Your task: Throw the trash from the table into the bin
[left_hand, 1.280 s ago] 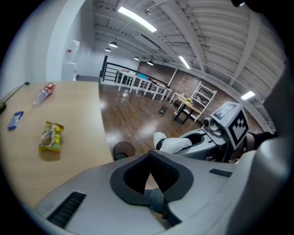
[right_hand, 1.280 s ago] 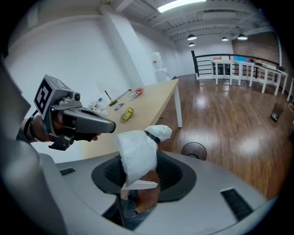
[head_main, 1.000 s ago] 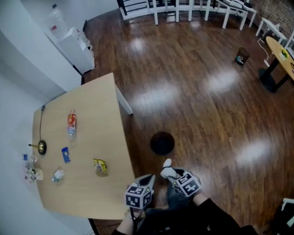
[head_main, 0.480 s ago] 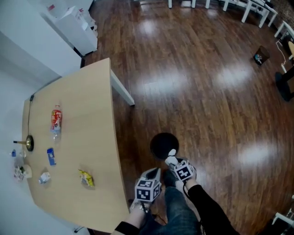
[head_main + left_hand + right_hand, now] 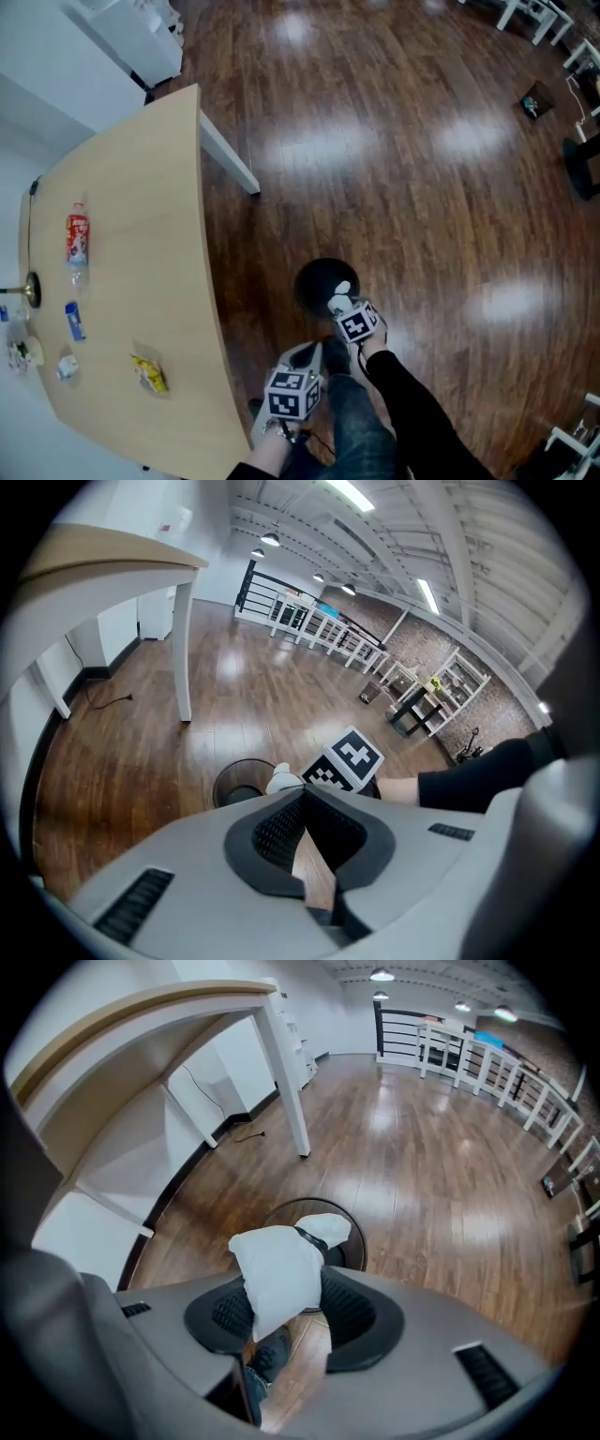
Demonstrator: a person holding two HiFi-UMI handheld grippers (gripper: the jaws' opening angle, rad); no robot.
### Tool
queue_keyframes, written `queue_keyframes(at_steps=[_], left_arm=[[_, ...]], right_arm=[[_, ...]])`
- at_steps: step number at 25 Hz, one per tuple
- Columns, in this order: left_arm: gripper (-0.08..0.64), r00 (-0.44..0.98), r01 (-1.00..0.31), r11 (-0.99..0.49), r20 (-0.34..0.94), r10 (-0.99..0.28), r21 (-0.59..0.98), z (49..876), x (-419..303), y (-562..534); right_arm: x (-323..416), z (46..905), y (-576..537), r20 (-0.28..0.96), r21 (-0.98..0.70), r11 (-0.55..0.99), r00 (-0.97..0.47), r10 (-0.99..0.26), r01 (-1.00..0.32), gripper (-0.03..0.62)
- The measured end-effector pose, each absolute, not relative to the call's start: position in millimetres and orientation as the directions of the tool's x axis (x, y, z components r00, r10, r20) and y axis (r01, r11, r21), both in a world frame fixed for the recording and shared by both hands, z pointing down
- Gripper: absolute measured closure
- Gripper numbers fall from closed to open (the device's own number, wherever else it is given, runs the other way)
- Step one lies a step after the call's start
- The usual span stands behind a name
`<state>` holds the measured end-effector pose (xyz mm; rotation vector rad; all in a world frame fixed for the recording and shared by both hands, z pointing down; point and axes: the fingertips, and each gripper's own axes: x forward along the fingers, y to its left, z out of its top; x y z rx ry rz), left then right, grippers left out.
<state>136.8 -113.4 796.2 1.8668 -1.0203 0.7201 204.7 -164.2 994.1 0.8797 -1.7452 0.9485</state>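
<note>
The right claw (image 5: 286, 1297) pinches a crumpled white paper wad (image 5: 277, 1260) above the black bin (image 5: 314, 279). Centre it over the opening, then release. The left claw (image 5: 305, 803) is closed and empty.

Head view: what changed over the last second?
Both grippers moved away from the table's corner toward the bin. The right gripper now hangs over the bin's opening with the white wad. The left gripper trails beside it.

Unchanged: the wad stays clamped and the left gripper is shut and empty. The bottle, blue packet and yellow wrapper still lie on the table.
</note>
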Motion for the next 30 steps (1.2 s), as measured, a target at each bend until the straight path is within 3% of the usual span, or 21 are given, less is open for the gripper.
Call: queue_keyframes(at_steps=[3, 6, 16, 30], left_arm=[[0.555, 0.494, -0.867, -0.278, 0.792, -0.359, 0.414, 800.7, 134.9, -110.5], [0.555, 0.492, -0.867, -0.280, 0.798, -0.348, 0.412, 802.8, 135.2, -108.0], [0.555, 0.511, -0.854, -0.303, 0.795, -0.328, 0.424, 783.4, 146.9, -109.5], [0.558, 0.560, -0.811, -0.389, 0.772, -0.301, 0.436, 698.9, 163.2, -80.1]], right_arm=[[209.6, 998.9, -169.0, 0.946, -0.201, 0.423, -0.287, -0.151, -0.884, 0.322], [209.0, 996.6, -168.1, 0.941, -0.214, 0.423, -0.302, -0.152, -0.880, 0.307], [220.7, 949.2, -152.3, 0.913, -0.261, 0.373, -0.352, -0.203, -0.891, 0.307], [253.2, 770.4, -98.4, 0.835, -0.296, 0.301, -0.399, -0.379, -0.906, 0.307]])
